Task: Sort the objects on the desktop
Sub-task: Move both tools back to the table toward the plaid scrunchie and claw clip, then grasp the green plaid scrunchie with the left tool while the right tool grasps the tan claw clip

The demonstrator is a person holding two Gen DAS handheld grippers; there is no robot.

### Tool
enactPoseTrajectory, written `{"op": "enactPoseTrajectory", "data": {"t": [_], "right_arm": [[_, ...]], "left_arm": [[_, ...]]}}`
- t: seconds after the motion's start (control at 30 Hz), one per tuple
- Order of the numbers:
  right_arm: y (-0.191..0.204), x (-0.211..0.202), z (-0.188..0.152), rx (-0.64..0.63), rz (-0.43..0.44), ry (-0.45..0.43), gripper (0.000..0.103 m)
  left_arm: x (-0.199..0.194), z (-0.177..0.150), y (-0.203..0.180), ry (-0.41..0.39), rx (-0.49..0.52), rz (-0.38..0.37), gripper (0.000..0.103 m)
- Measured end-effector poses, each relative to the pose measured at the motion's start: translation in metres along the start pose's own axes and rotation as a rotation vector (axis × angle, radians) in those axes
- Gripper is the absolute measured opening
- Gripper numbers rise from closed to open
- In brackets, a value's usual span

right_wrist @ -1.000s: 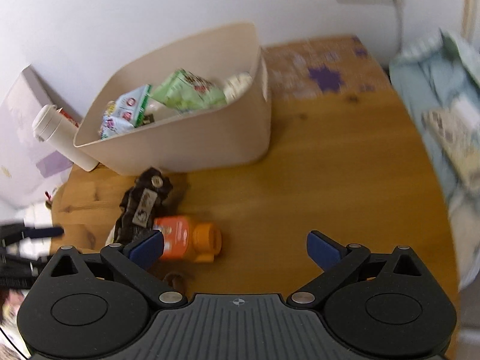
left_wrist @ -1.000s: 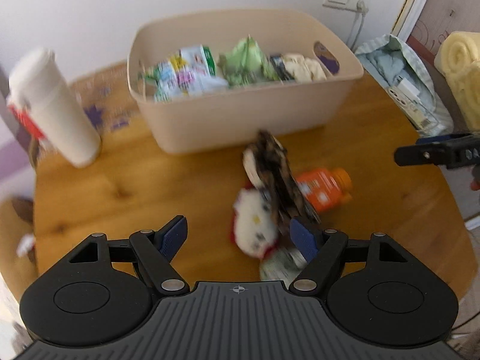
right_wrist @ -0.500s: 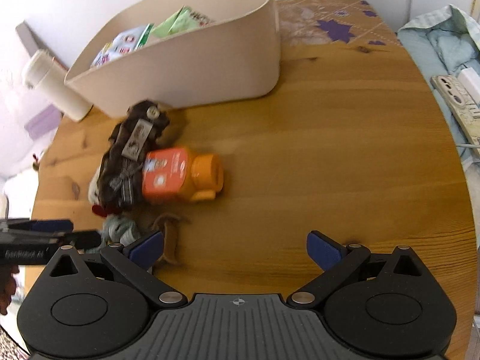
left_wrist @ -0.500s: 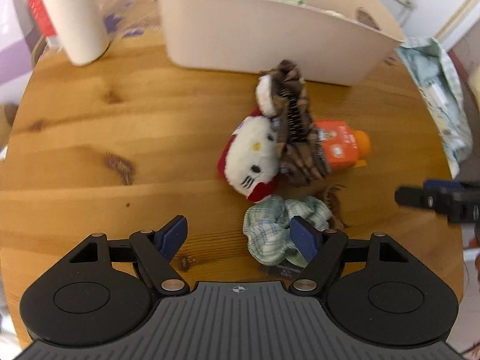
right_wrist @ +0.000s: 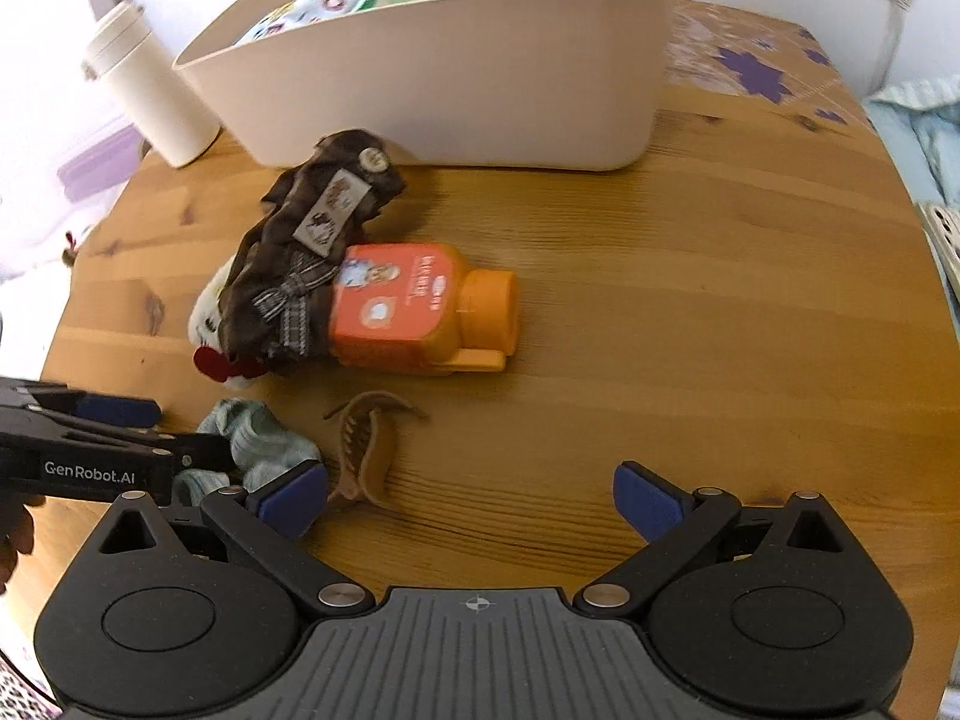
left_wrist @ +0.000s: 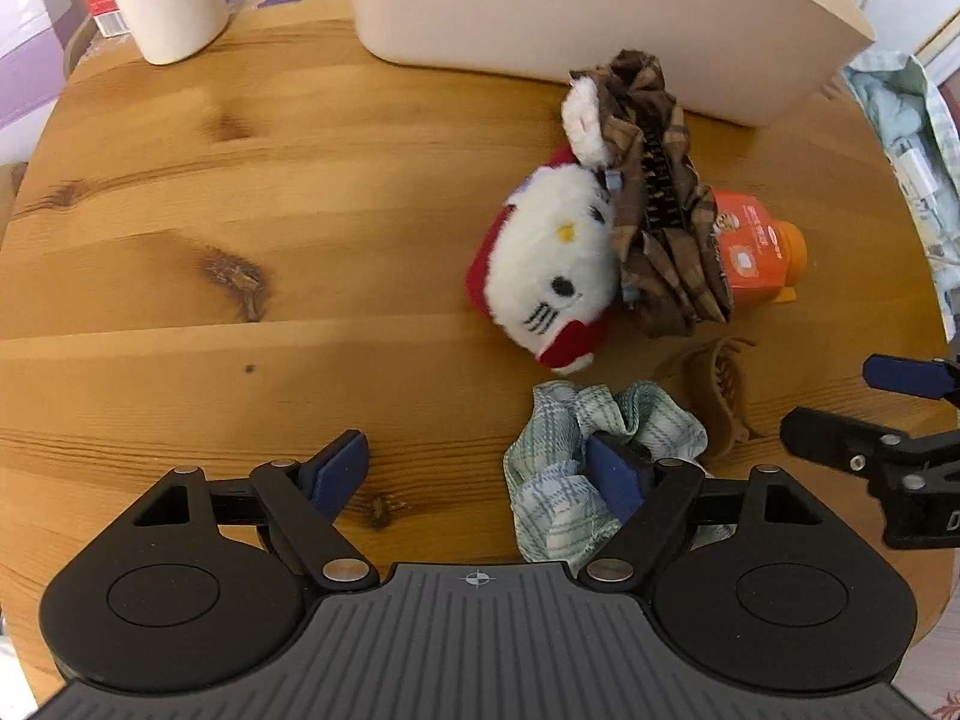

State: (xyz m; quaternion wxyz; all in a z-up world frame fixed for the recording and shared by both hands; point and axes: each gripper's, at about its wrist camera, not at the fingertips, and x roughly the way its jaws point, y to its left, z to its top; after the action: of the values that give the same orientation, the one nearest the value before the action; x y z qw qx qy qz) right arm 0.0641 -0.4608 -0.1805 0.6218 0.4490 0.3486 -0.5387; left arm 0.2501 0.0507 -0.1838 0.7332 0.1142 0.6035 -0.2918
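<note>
"GenRobot.AI" stands in white on the left gripper (right_wrist: pixel 120 420); the orange bottle's (right_wrist: pixel 420 306) label is unreadable

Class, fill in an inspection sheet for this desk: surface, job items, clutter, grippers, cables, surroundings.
Surface: round wooden table, knots showing.
Job items: plush cat, brown plaid hair clip, orange bottle lying down, brown claw clip, green scrunchie; beige bin holding packets.
Clutter: white tumbler.
Grippers: left gripper open, one finger on the scrunchie; right gripper open, empty.
Cables: white cord below wall socket.
Surroundings: pale blue fabric beside table.
</note>
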Motion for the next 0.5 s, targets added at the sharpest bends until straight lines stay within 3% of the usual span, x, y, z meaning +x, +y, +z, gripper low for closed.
{"op": "enactPoseTrajectory", "data": {"t": [0.23,0.5], "right_arm": [[0.023,0.014,0.004,-0.08,-0.012,0.013,0.103],[0.037,0.029,0.007,-0.116,-0.042,0.008,0.1]], "left_arm": [[0.0,-0.006,0.017,-0.026,0.022,0.119,0.082],[0.003,-0.005,0.016,-0.048,0.043,0.121,0.084]]}}
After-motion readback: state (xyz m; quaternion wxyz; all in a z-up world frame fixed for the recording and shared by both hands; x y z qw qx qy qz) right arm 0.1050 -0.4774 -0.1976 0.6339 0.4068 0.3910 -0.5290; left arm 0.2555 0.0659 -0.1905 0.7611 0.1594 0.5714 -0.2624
